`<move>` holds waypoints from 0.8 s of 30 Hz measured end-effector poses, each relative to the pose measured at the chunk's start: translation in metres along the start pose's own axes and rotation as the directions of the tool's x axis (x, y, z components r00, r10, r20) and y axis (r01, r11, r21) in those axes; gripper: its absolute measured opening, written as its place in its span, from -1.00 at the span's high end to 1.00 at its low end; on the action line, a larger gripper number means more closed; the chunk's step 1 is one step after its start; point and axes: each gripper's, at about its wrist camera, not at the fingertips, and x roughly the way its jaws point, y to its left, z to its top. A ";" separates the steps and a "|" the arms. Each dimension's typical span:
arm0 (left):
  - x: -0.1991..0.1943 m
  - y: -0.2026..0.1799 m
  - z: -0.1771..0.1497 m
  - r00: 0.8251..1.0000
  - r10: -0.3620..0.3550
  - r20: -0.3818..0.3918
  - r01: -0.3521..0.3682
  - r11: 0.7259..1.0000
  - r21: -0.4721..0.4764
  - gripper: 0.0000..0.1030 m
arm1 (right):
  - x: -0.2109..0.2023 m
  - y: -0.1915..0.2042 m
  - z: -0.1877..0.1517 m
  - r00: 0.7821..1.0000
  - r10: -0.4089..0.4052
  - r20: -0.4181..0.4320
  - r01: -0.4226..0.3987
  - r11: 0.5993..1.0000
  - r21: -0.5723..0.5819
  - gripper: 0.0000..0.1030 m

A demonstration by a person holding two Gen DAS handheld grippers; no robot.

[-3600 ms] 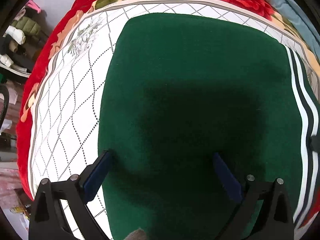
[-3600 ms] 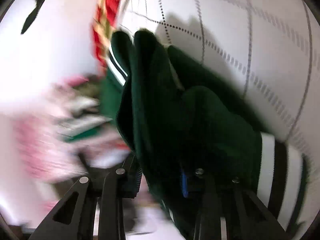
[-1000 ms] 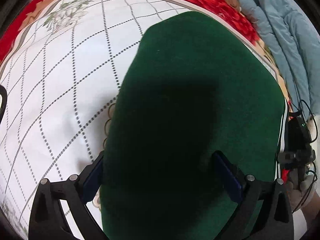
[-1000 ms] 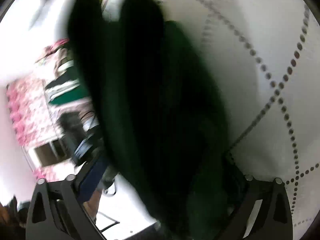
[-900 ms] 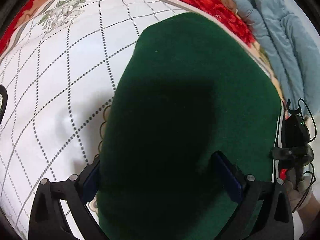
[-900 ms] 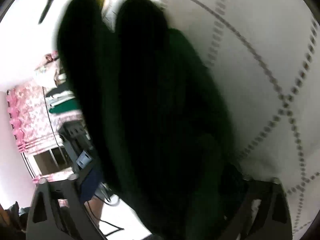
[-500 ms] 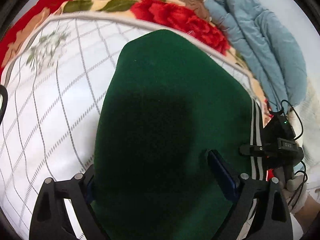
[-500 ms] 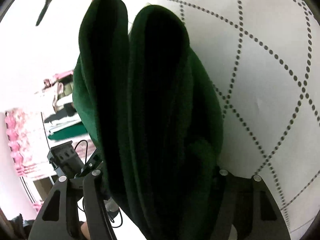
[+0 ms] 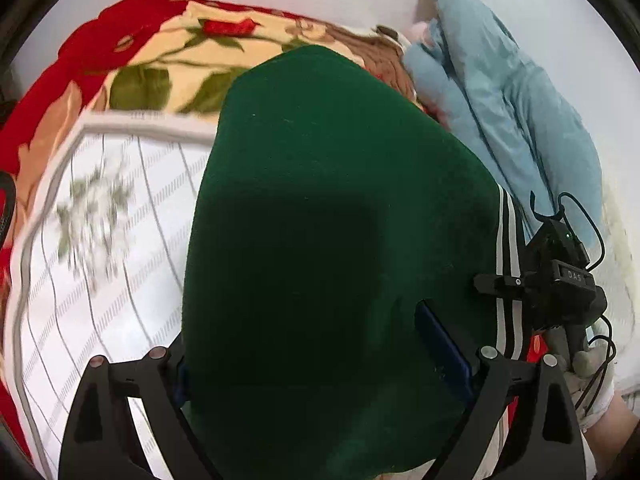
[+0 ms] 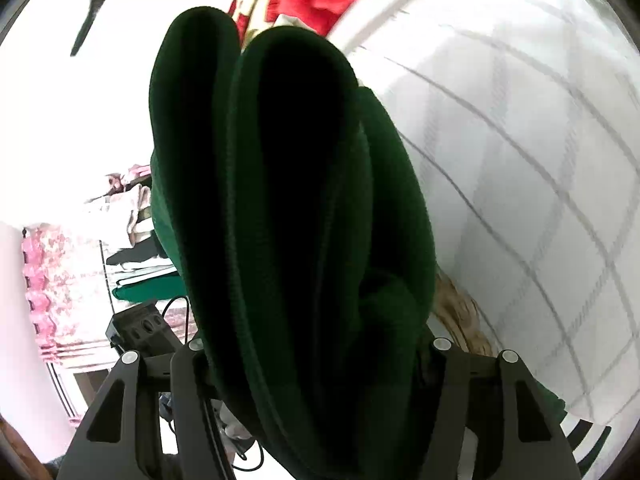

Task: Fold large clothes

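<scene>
A folded dark green garment (image 9: 328, 232) with black-and-white striped trim (image 9: 507, 280) fills the left wrist view, held up off the bed. My left gripper (image 9: 320, 364) has its jaws around the bundle's near edge, gripping it. In the right wrist view the same garment (image 10: 288, 208) shows as thick stacked folds seen edge-on. My right gripper (image 10: 316, 356) is closed on those folds. The right gripper's body (image 9: 556, 284) also shows in the left wrist view at the garment's right edge.
A white quilted bedspread (image 9: 100, 248) with a red floral border (image 9: 168, 64) lies below. A light blue padded jacket (image 9: 504, 92) is heaped at the back right. Shelves with stacked clothes (image 10: 136, 240) and a pink curtain (image 10: 40, 280) stand beyond the bed's edge.
Both grippers have lifted and carried the folded green garment toward the bed's far side; the floral border and blue jacket have come into view. The grips have not changed.
</scene>
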 end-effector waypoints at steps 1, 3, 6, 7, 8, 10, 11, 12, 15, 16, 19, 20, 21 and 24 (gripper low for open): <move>0.003 0.002 0.015 1.000 0.003 0.009 -0.002 1.000 -0.005 -0.82 | 0.005 0.010 0.020 1.000 -0.003 -0.002 0.003 1.000 -0.005 -0.26; 0.012 0.006 0.046 1.000 0.011 0.029 -0.011 1.000 -0.011 -0.82 | -0.001 0.023 0.068 1.000 -0.005 -0.011 0.005 1.000 -0.026 -0.26; 0.036 0.014 0.091 0.998 0.037 0.045 -0.036 0.999 -0.010 -0.82 | 0.009 0.036 0.139 1.000 -0.002 -0.024 0.001 0.999 -0.033 -0.26; 0.044 0.022 0.103 0.998 0.043 0.045 -0.043 0.999 -0.011 -0.82 | 0.020 0.040 0.157 1.000 -0.006 -0.028 0.006 0.999 -0.033 -0.26; 0.054 0.026 0.114 0.998 0.046 0.045 -0.045 0.999 -0.016 -0.82 | 0.030 0.042 0.177 0.999 -0.017 -0.036 0.015 0.999 -0.038 -0.26; 0.077 0.038 0.134 0.998 0.053 0.040 -0.052 0.998 -0.026 -0.81 | 0.045 0.045 0.223 0.998 -0.041 -0.052 0.038 0.998 -0.043 -0.26; 0.098 0.047 0.148 0.998 0.063 0.030 -0.062 0.998 -0.033 -0.81 | 0.051 0.044 0.241 0.997 -0.051 -0.062 0.048 0.998 -0.048 -0.26; 0.113 0.053 0.154 0.997 0.069 0.019 -0.068 0.997 -0.037 -0.81 | 0.059 0.040 0.265 0.995 -0.063 -0.072 0.059 0.997 -0.050 -0.26; 0.153 0.068 0.170 0.993 0.118 -0.026 -0.119 0.992 -0.032 -0.81 | 0.077 0.028 0.309 0.990 -0.111 -0.082 0.109 0.994 -0.031 -0.26; 0.166 0.073 0.173 0.988 0.146 -0.046 -0.147 0.989 -0.026 -0.81 | 0.081 0.020 0.323 0.985 -0.151 -0.081 0.150 0.988 -0.021 -0.26; 0.179 0.080 0.174 0.983 0.167 -0.077 -0.168 0.986 -0.006 -0.82 | 0.082 0.008 0.335 0.973 -0.211 -0.090 0.210 0.978 -0.015 -0.38; 0.177 0.079 0.172 0.982 0.171 -0.078 -0.171 0.985 0.006 -0.82 | 0.080 0.010 0.333 0.966 -0.241 -0.090 0.239 0.971 -0.032 -0.48; 0.173 0.076 0.168 0.980 0.183 -0.077 -0.182 0.983 0.020 -0.82 | 0.089 0.024 0.325 0.952 -0.297 -0.079 0.291 0.954 -0.075 -0.56; 0.155 0.072 0.158 0.970 0.239 -0.049 -0.238 0.971 0.024 -0.82 | 0.094 0.065 0.288 0.866 -0.500 0.030 0.497 0.851 -0.167 -0.93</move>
